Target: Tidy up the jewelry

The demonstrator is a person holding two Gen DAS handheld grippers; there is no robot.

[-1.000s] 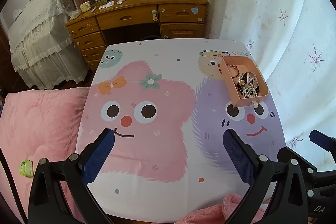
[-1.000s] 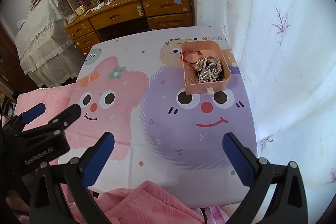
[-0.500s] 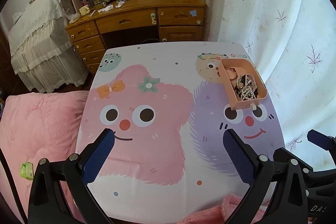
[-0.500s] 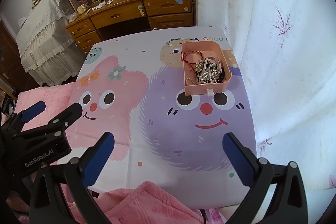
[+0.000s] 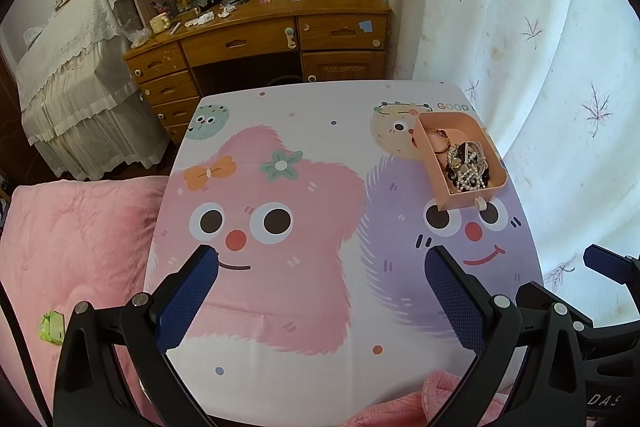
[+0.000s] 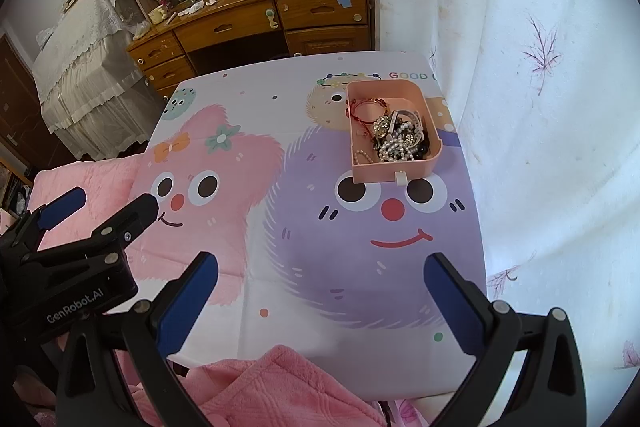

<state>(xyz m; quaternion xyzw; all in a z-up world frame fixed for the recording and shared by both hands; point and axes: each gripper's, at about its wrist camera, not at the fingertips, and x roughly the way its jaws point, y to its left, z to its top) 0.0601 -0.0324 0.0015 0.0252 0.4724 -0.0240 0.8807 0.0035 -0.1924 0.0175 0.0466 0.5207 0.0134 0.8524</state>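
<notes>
Both tongs were raised and drawn slightly back from the counter (image 5: 280, 99) over the last second, so more of the desk (image 5: 280, 27) was seen. Left tongs (image 5: 320, 275) and right tongs (image 6: 320, 279) were held wide apart and empty, apparently readied for a reach. Tangled jewelry (image 6: 394, 137) was left heaped in the pink tray (image 6: 394, 175) at the counter's far right.

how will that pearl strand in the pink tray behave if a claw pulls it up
The pearl strand will probably hang limp, since it lies in loose loops. It looks tangled with the other jewelry, so neighbours may lift along with it. The round, glossy beads could slip between the pads, and the small pink tray looks light enough to shift if anything snags.
</notes>
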